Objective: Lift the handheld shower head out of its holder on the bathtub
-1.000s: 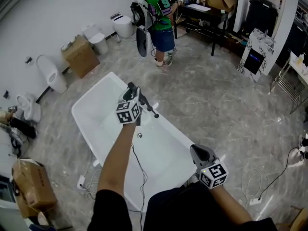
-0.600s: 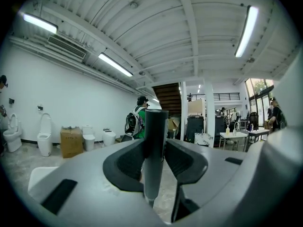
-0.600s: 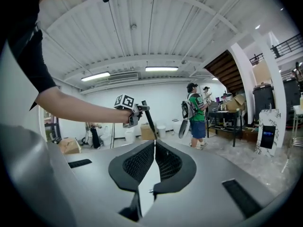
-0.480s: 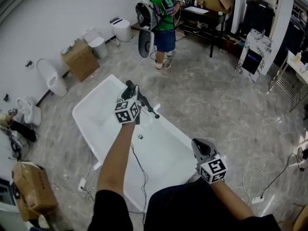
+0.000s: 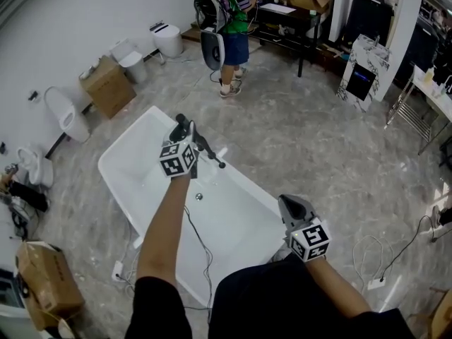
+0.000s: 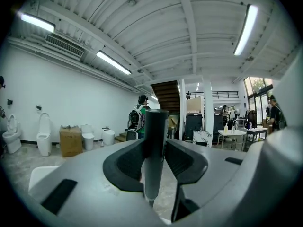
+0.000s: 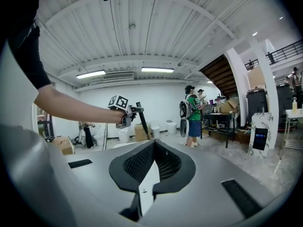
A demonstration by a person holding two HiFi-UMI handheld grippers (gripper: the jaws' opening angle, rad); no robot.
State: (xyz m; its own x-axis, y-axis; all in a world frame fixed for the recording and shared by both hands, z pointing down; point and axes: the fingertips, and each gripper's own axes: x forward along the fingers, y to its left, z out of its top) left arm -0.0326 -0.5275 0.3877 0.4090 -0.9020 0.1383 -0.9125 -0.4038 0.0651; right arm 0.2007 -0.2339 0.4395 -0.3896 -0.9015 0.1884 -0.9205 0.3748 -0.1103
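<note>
A long black shower head [image 5: 212,155] hangs above the white bathtub [image 5: 134,182], clear of the tub's rim. My left gripper [image 5: 187,134] is shut on its handle. In the left gripper view the dark round handle [image 6: 154,126] stands upright, pinched between the jaws of the left gripper [image 6: 155,148]. My right gripper [image 5: 286,202] hovers near the tub's near right corner, shut and empty. In the right gripper view the right gripper [image 7: 154,143] has its jaws closed together, and the left gripper [image 7: 124,113] with the shower head [image 7: 141,117] shows ahead on the left.
A person in a green shirt with a backpack [image 5: 226,20] stands beyond the tub by a dark table [image 5: 282,13]. Cardboard boxes [image 5: 107,85] and toilets [image 5: 63,111] line the left wall. A thin cable [image 5: 201,239] trails across the tub. The drain [image 5: 198,197] sits mid-tub.
Both grippers keep their places and their grips. The head view has shifted slightly, and the person at the back has moved a little.
</note>
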